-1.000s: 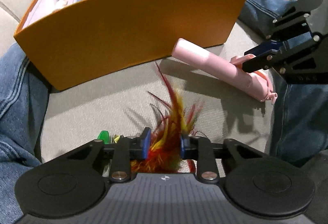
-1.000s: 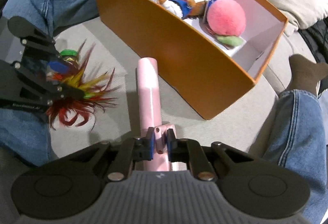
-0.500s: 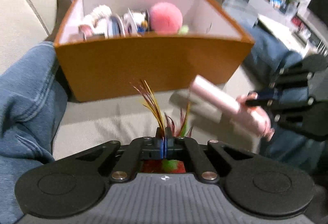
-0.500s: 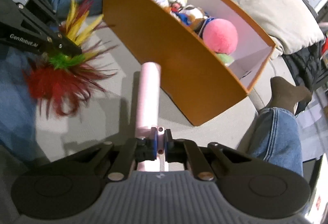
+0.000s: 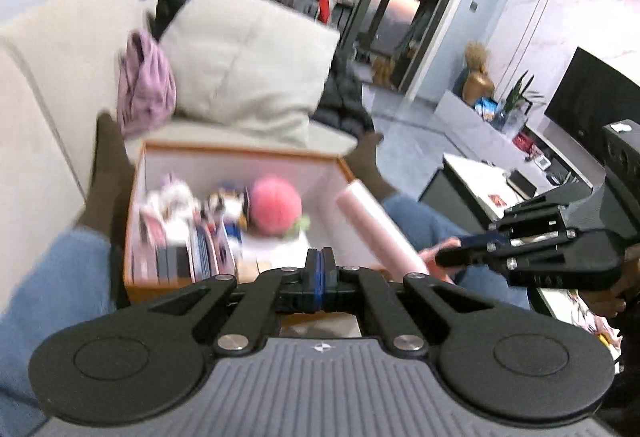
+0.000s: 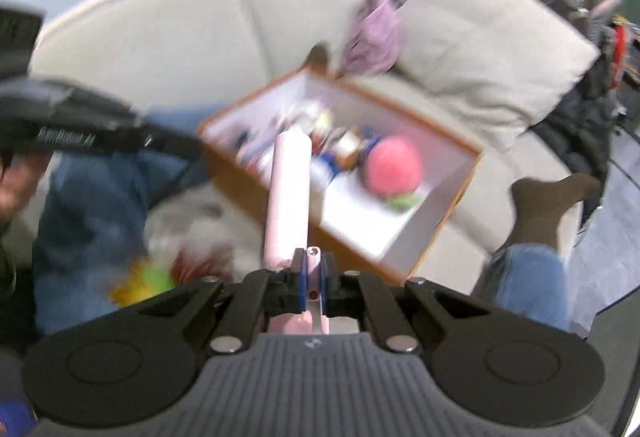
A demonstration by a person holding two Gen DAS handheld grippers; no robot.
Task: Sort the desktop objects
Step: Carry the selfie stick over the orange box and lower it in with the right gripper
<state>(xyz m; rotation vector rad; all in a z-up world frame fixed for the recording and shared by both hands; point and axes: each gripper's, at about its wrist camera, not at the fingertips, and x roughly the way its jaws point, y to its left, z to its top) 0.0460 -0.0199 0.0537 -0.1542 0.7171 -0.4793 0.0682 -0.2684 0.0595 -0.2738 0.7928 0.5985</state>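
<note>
Two pairs of tongs, both raised well above the sofa seat they hovered low over a second ago. Left tongs (image 5: pixel 319 264): pads pressed together. The feather toy (image 6: pixel 149 279) they clamped half a second ago no longer shows between them in the left view; the right view catches a blurred red, green and yellow tuft low beside the box, under the left tongs, so whether they hold it I cannot tell.

Right tongs (image 6: pixel 314 269): clamped on the base of the pink tube (image 6: pixel 289 193), as before. Tube now points out over the near wall of the orange box (image 6: pixel 452 209), its far end above the things already inside; a second ago it lay on the seat in front of that wall.

Box holds a pink ball (image 5: pixel 275 205), soft toys, flat cards. Beyond: cushion (image 5: pixel 244 57), purple cloth.

Judgement: tube is near its drop; opening the right tongs should land it inside. Feather toy's place needs checking.
</note>
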